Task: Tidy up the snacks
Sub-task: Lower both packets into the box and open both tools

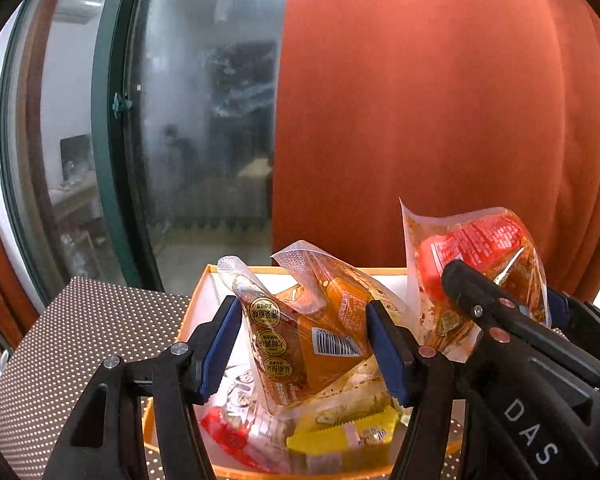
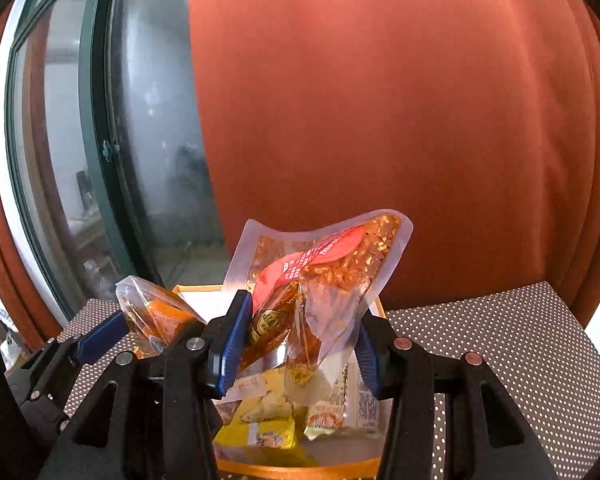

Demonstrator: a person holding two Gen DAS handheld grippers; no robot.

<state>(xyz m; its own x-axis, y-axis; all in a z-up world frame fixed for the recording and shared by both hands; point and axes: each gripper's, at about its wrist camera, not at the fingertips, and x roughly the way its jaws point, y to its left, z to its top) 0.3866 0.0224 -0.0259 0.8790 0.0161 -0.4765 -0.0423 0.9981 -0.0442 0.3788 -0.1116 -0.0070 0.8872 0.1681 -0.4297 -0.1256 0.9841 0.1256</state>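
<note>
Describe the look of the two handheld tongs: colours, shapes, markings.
Both tongs, left and right, have black plastic bodies with angular arms, blue ribbed pads and round metal pivot bolts. The right one carries white lettering "DAS". No hands, sleeves or cables show.

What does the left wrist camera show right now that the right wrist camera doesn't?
Left wrist only: the barcode and gold seals on the orange packet held in the left gripper, plus a red packet low in the box.

Right wrist only: the dotted tabletop stretching right of the box.

Both: the box of snacks, the chili packet pinched in the right gripper, the yellow packet, the curtain and glass door.
</note>
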